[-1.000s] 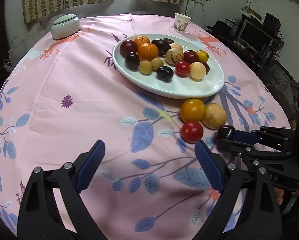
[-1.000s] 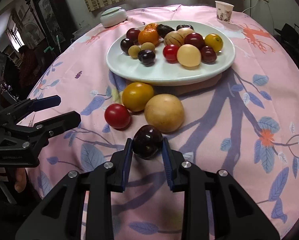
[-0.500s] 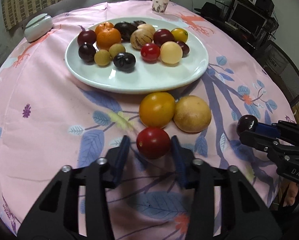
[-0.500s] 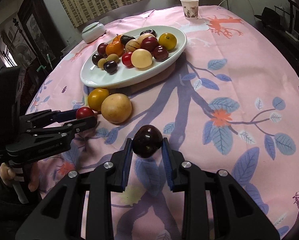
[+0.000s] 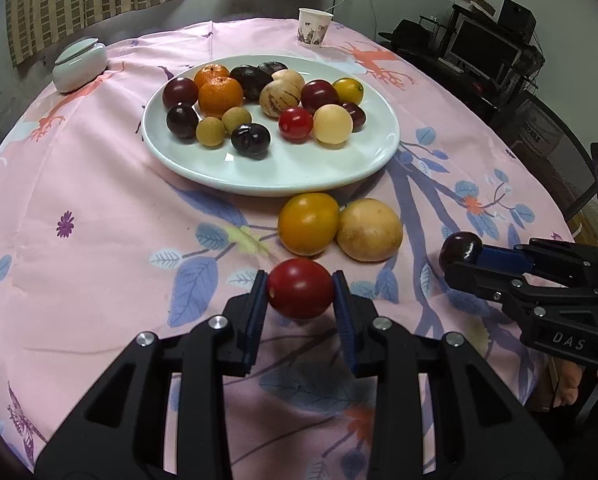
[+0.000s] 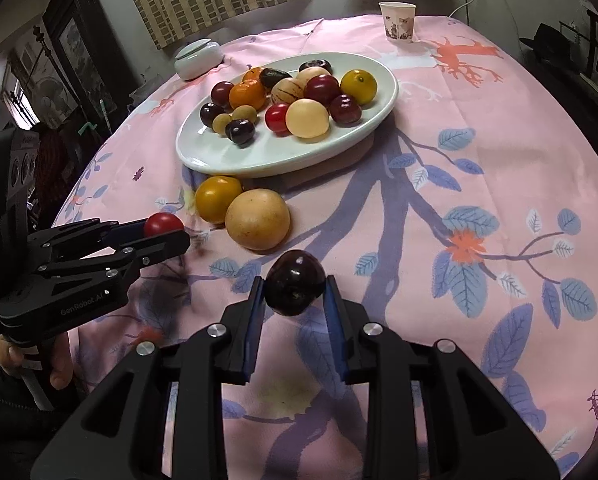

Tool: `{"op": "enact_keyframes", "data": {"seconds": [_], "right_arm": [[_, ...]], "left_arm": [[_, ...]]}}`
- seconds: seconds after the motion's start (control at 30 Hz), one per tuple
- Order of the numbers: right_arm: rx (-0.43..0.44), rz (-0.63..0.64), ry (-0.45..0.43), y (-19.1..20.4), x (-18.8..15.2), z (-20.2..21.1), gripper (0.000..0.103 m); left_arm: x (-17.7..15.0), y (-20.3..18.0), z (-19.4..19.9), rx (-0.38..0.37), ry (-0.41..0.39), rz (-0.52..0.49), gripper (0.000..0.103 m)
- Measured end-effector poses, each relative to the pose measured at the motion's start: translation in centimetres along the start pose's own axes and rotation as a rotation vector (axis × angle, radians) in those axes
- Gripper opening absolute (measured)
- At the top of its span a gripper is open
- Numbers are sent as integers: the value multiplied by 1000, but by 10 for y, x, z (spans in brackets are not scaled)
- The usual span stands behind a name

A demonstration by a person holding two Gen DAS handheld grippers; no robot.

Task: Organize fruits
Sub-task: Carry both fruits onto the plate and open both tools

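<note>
A second ago the left gripper [image 5: 300, 289] stood wide open over bare cloth, and since then it has come forward to the red tomato [image 5: 299, 288]; its jaws are closing, with the blue pads already pressed against both sides of the smooth, glossy, slightly oval fruit. The right gripper [image 6: 295, 289] has kept its clench on the dark plum [image 6: 295, 288], a shiny near-black round fruit with a dimple at its top, and has carried it away from the other loose fruit, out over the tablecloth [image 6: 479, 152]. Both tools are black plastic frames with bolted joints, and both point steeply down towards the table. In the left view the right gripper reaches in from the right edge with the plum at its tip; in the right view the left gripper comes in from the left edge, a hand [image 6: 27, 364] wrapped round its handle below. The cloth is soft pink fabric printed with blue leaves, purple branches and orange flowers, and it lies slightly creased. Just beyond the tomato lie an orange-yellow tomato [image 5: 309, 223] and a dull tan round fruit [image 5: 369, 229], touching each other, close before the plate [image 5: 299, 172]. The plate is a pale oval of glazed china, heaped with small round fruit: dark plums, mandarins with dimpled peel, yellow and red tomatoes, and pale striped and cream ones. Behind it stand a lidded china jar [image 5: 79, 65] and a paper cup [image 5: 315, 27].
</note>
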State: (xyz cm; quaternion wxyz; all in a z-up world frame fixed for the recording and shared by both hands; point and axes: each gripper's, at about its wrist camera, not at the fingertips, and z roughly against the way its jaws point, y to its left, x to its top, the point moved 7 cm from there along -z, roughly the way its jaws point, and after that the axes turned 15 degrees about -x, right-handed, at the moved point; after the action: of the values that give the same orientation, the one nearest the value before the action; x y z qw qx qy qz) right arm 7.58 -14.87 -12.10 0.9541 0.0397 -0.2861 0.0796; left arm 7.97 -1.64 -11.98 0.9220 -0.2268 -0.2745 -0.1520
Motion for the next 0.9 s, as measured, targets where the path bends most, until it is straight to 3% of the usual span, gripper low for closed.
{"op": "enact_keyframes", "data": {"seconds": [0.6, 0.73, 0.9], "right_arm": [[-13, 38, -10, 15, 7, 4, 30], [-26, 72, -33, 16, 20, 8, 30], [-44, 116, -78, 14, 56, 11, 30]], "left_arm": [[3, 12, 21, 2, -36, 26, 32], [18, 15, 28, 19, -51, 12, 32], [62, 26, 30, 63, -76, -5, 33]]}}
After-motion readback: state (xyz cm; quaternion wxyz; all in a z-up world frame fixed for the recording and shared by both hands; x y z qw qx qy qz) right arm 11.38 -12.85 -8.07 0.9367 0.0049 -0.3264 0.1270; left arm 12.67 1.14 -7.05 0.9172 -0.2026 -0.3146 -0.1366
